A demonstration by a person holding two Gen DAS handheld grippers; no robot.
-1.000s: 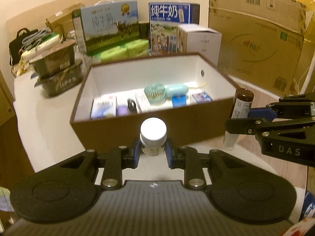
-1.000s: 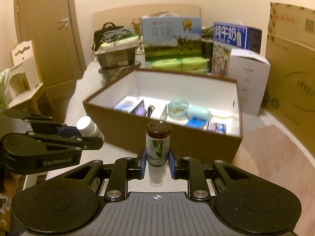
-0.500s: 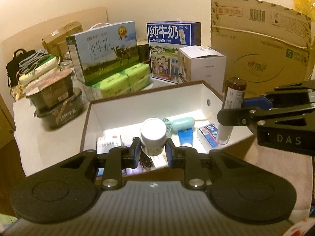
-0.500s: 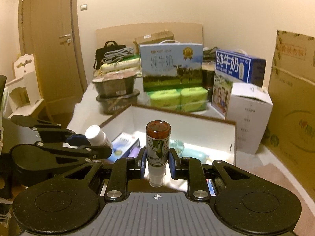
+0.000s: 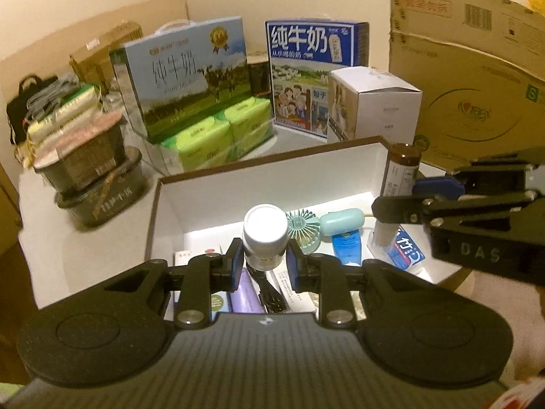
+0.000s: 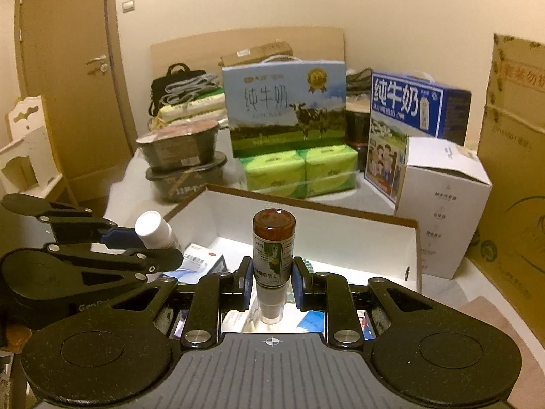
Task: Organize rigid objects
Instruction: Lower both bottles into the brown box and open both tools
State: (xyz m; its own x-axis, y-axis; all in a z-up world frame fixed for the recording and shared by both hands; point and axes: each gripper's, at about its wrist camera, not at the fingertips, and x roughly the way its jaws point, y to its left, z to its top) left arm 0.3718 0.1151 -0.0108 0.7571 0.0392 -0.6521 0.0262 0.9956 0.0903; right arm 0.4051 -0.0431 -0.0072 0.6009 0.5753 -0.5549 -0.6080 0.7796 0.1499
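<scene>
My left gripper (image 5: 265, 263) is shut on a small white-capped pill bottle (image 5: 265, 235) and holds it upright above the open brown box (image 5: 272, 184) with a white inside. My right gripper (image 6: 271, 284) is shut on a tall brown-capped bottle (image 6: 272, 248) with a green and white label, also above the box (image 6: 316, 225). Each gripper shows in the other's view: the right one (image 5: 402, 201) at the right, the left one (image 6: 160, 252) at the left. In the box lie a teal mini fan (image 5: 301, 228), a blue tube (image 5: 347, 250), a purple item (image 5: 243, 294) and small cartons.
Behind the box stand two milk cartons (image 5: 190, 78) (image 5: 313, 75), green tissue packs (image 5: 218, 133), a white carton (image 5: 381, 105) and a big cardboard box (image 5: 477, 78). Stacked black food bowls (image 5: 92, 170) stand at the left. A door (image 6: 71, 78) is at the far left.
Both grippers have risen and moved forward with their bottles, from in front of the box's near wall to above its inside.
</scene>
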